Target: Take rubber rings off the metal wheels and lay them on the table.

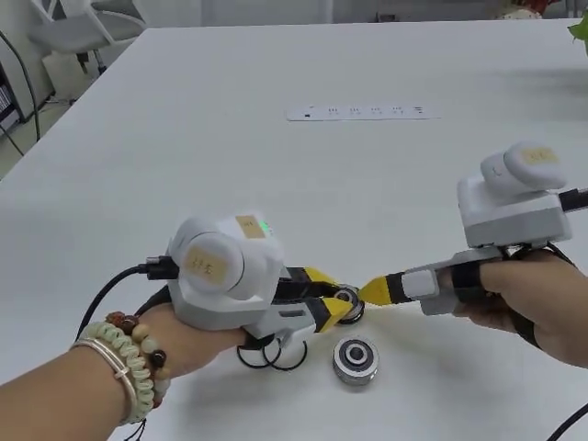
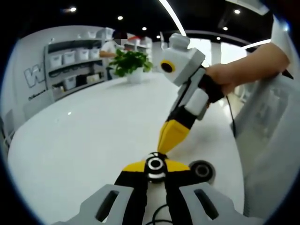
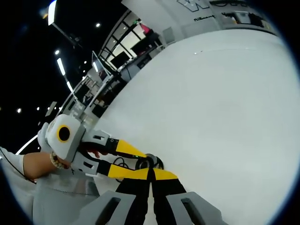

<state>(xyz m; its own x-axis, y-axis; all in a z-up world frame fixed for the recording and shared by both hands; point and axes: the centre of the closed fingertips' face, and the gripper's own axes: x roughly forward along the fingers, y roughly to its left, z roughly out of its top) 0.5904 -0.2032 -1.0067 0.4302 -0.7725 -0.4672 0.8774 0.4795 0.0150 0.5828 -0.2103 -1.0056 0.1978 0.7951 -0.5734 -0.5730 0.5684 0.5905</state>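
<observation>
L gripper pinches wheel; R gripper tips pressed together at its rim. We judge mid-task: loops on table, prob. rings, already off; 2nd wheel waits.

Office: white conference table, swivel chair, shelving, potted plant.

Left gripper first: black jaws capped in bright yellow, a pale grey-white shell behind them, and a black cable running off its rear. On that wrist, two bracelets: pale cream beads beside a string of dark brown and reddish ones. Over to the right gripper: same yellow tips on black, a white-grey body, a black strap at the handle. From the left gripper view, a pale grey-white top on the person.
</observation>
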